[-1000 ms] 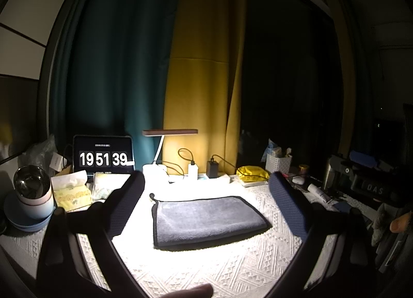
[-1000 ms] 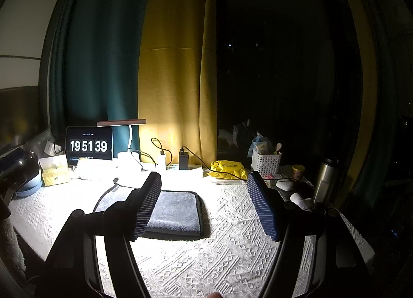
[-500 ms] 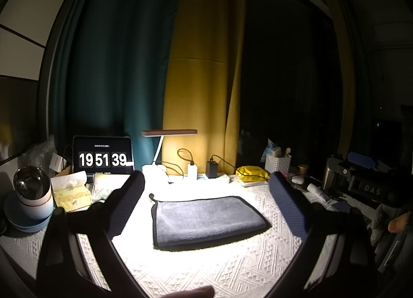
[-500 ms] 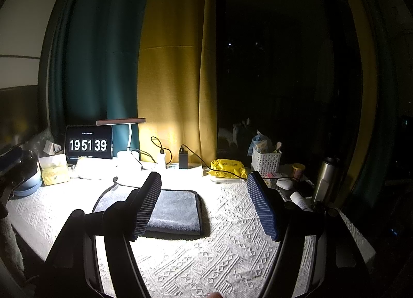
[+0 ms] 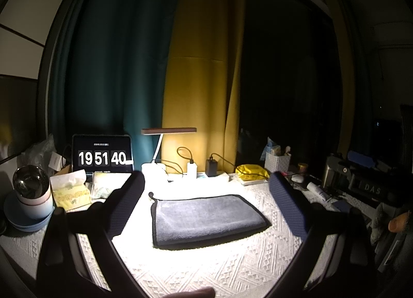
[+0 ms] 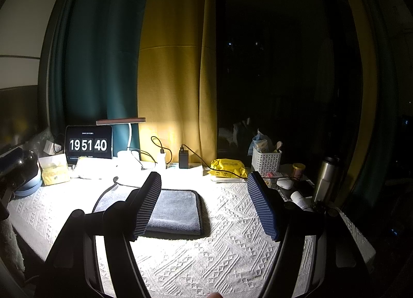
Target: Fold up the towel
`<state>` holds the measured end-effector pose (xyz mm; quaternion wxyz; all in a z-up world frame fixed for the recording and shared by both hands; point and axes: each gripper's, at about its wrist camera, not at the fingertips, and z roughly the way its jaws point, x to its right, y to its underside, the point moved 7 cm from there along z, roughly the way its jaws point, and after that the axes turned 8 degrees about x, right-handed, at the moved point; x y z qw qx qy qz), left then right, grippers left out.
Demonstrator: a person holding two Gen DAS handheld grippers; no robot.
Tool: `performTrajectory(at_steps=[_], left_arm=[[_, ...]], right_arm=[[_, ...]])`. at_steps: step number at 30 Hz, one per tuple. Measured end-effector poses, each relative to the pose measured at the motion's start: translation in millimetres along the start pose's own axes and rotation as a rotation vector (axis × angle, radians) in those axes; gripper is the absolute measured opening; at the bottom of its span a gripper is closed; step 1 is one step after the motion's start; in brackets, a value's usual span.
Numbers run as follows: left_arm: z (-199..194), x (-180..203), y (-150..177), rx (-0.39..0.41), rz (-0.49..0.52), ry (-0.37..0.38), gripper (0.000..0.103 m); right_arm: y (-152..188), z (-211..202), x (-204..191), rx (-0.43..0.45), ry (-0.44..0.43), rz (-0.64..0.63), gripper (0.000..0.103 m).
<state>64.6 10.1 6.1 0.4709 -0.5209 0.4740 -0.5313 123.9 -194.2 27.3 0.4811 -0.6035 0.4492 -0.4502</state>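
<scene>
A grey towel (image 5: 206,216) with a dark border lies folded flat on the white patterned tablecloth (image 5: 206,267) under a desk lamp. It also shows in the right wrist view (image 6: 175,211), partly behind the left finger. My left gripper (image 5: 206,203) is open and empty, held above and in front of the towel, its fingers framing it. My right gripper (image 6: 205,202) is open and empty, held to the right of the towel's right edge. Neither gripper touches the towel.
At the back stand a clock screen (image 5: 102,156), a desk lamp (image 5: 169,131), chargers with cables (image 5: 211,167), a yellow packet (image 5: 251,171) and a white basket (image 5: 277,162). A cup on a plate (image 5: 28,194) and tissues (image 5: 69,189) are left. A steel flask (image 6: 326,179) stands right.
Both grippers hold nearly still and stay open. The towel has not moved. The clock has gone from 19 51 39 to 19 51 40.
</scene>
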Motion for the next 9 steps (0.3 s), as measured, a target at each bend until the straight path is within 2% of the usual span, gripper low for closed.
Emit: performTrajectory(at_steps=[9], left_arm=[[0.4,-2.1,1.3,0.015,-0.014,0.000,0.098]], right_arm=[[3.1,2.0,-0.9,-0.008,-0.003,0.002,0.072]])
